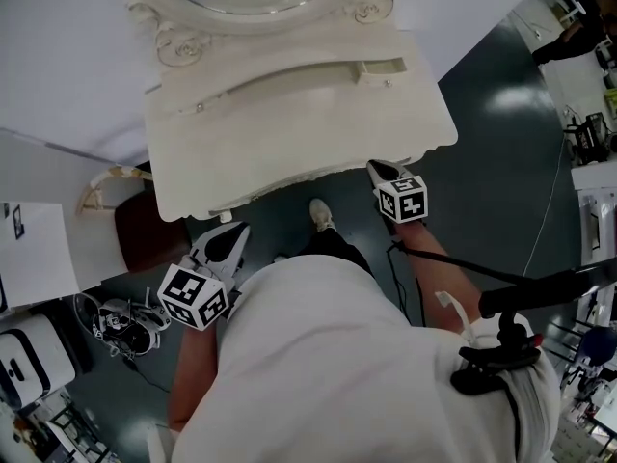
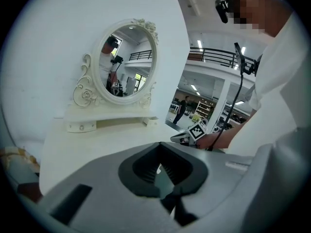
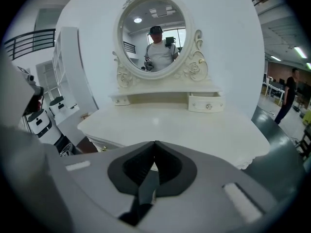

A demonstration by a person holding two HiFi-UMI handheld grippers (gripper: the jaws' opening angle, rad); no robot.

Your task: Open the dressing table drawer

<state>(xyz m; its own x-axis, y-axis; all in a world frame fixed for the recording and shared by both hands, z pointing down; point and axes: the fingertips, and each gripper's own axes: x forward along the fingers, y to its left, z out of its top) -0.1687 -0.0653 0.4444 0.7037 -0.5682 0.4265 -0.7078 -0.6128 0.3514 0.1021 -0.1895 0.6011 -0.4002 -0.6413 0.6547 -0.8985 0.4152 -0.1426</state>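
Note:
A white dressing table with an oval mirror stands before me. Two small drawers sit on its shelf: the right one juts out a little, also in the head view, and the left one sits flush. My right gripper is shut and empty at the table's front right edge; its jaws point at the tabletop. My left gripper hangs below the front left edge, off the table, its jaws together with nothing in them. The table's front face is mostly hidden.
A dark red stool with an ornate back stands left of the table. A white cabinet and tangled cables lie further left. My shoe is on the dark floor by the table's front. Shelving stands far right.

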